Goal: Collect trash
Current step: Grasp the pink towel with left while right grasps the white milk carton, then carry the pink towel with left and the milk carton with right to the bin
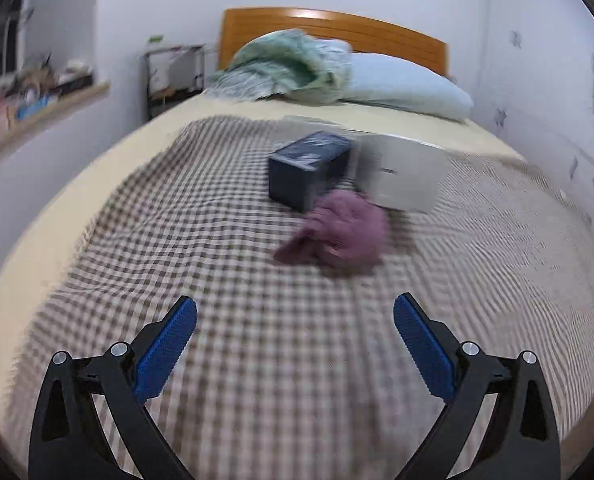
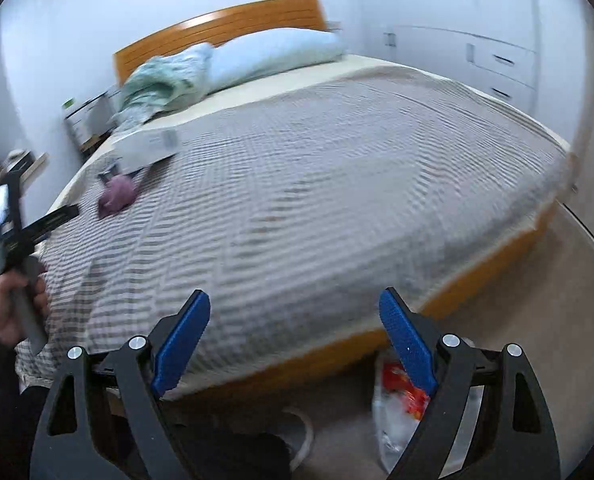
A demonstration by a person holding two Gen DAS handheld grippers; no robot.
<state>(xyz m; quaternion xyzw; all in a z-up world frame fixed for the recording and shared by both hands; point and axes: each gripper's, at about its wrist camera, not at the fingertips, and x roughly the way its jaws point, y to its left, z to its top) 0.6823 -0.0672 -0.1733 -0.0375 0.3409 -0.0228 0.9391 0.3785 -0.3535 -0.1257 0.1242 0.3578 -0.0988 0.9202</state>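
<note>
Left claw (image 1: 295,312): lower centre of the left wrist view, blue pads spread wide, nothing between them, above the checked bedspread (image 1: 201,216).
Right claw (image 2: 295,308): lower centre of the right wrist view, pads apart, empty, over the foot edge of the bed (image 2: 477,272).
Dark blue box (image 1: 307,168): centre of the left wrist view, standing on the bedspread; white box (image 1: 407,174) just beside it to the right; both blurred.
Purple crumpled cloth (image 1: 339,236): just below the two boxes, touching or overlapping the blue one; seen again at mid left of the right wrist view (image 2: 117,196).
Clear plastic bag (image 2: 397,404) with red wrappers inside: lower right of the right wrist view, on the floor beside the bed, partly behind the right finger.
Green blanket (image 1: 289,64) and pale blue pillow (image 1: 405,84): top of frame, against the wooden headboard (image 1: 337,28).
Hand (image 2: 15,304): left edge of the right wrist view, gripping the other tool's handle.
</note>
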